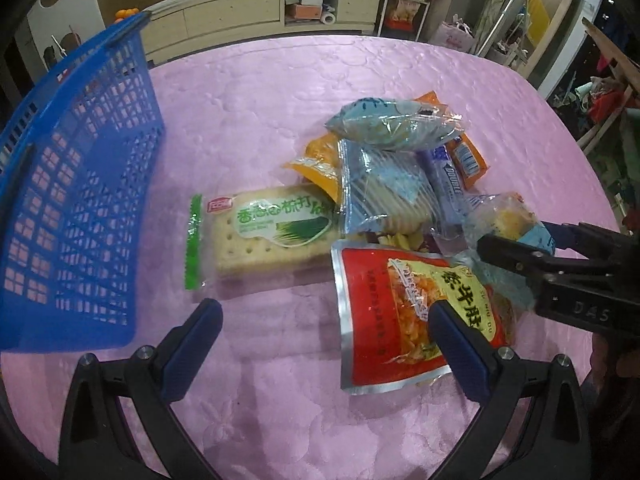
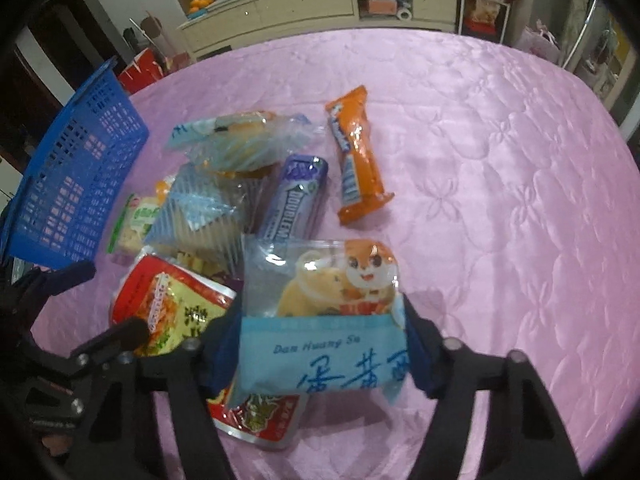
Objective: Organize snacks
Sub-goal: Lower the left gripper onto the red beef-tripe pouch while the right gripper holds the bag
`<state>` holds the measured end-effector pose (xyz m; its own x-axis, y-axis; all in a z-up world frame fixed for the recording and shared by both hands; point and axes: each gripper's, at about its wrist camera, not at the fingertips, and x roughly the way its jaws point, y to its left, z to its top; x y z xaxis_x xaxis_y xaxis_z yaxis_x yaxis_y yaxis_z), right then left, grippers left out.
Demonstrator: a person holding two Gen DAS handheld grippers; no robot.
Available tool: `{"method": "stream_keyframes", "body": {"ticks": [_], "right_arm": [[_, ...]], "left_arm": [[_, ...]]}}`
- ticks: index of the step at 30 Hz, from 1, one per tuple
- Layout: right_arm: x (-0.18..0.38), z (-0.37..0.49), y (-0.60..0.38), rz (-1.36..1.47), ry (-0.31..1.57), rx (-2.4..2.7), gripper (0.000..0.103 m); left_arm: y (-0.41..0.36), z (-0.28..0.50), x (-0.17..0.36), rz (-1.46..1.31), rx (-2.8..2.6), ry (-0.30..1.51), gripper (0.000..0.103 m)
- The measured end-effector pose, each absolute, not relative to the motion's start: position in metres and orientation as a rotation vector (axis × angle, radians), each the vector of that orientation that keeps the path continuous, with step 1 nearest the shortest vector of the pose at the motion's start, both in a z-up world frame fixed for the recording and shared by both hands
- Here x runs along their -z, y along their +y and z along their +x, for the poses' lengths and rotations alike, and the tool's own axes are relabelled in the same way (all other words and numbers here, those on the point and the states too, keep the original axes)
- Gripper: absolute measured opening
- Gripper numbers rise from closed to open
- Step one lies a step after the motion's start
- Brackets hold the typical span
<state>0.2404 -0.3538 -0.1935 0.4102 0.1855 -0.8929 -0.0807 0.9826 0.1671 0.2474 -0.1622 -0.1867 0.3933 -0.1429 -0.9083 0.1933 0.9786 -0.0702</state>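
A pile of snack packets lies on the pink tablecloth (image 1: pixel 260 100). My right gripper (image 2: pixel 320 336) is shut on a light-blue egg-yolk pastry packet (image 2: pixel 320 320) with a cartoon squirrel, at the near edge of the pile; it shows at the right of the left wrist view (image 1: pixel 516 224). My left gripper (image 1: pixel 326 334) is open and empty, one finger over a red pouch (image 1: pixel 400 308). A green-edged cracker pack (image 1: pixel 264 232) lies just ahead of it. A blue basket (image 1: pixel 76 200) stands at the left.
The pile also holds an orange bar (image 2: pixel 356 160), a purple Doublemint pack (image 2: pixel 296 200), a striped blue packet (image 2: pixel 200 208) and a clear bag on top (image 2: pixel 240 136). The blue basket (image 2: pixel 76 184) is left of the pile. Cabinets and shelves stand beyond the table.
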Motion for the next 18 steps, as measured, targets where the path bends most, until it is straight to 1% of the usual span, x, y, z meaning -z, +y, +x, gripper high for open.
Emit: {"method": "stream_keyframes", "body": {"ticks": [5, 6, 8, 9, 11, 12, 14, 15, 17, 18], "right_arm": [[0.179, 0.215, -0.373, 0.14, 1.096, -0.109, 0.071], [0.177, 0.209, -0.376, 0.149, 1.099, -0.096, 0.071], [0.177, 0.2, -0.382, 0.155, 1.109, -0.085, 0.071], [0.176, 0.195, -0.384, 0.158, 1.113, -0.076, 0.071], [0.177, 0.195, -0.392, 0.158, 1.121, -0.067, 0.071], [0.177, 0.191, -0.392, 0.159, 1.126, -0.063, 0.071], [0.178, 0.187, -0.39, 0.153, 1.132, -0.062, 0.071], [0.178, 0.187, -0.389, 0.154, 1.132, -0.064, 0.071], [0.178, 0.189, -0.378, 0.153, 1.133, -0.075, 0.071], [0.177, 0.188, -0.376, 0.154, 1.134, -0.082, 0.071]], "left_arm": [[-0.169, 0.249, 0.189, 0.03, 0.265, 1.154, 0.102], [-0.17, 0.25, 0.191, 0.021, 0.275, 1.165, 0.1], [-0.172, 0.251, 0.196, 0.012, 0.282, 1.187, 0.089], [-0.173, 0.25, 0.197, 0.007, 0.286, 1.191, 0.085], [-0.176, 0.249, 0.198, -0.012, 0.3, 1.188, 0.063], [-0.179, 0.249, 0.198, -0.011, 0.302, 1.184, 0.056], [-0.186, 0.248, 0.196, 0.021, 0.295, 1.18, 0.037], [-0.188, 0.246, 0.195, 0.038, 0.293, 1.177, 0.031], [-0.193, 0.243, 0.193, 0.056, 0.311, 1.175, 0.012], [-0.194, 0.241, 0.192, 0.051, 0.317, 1.178, 0.008]]}}
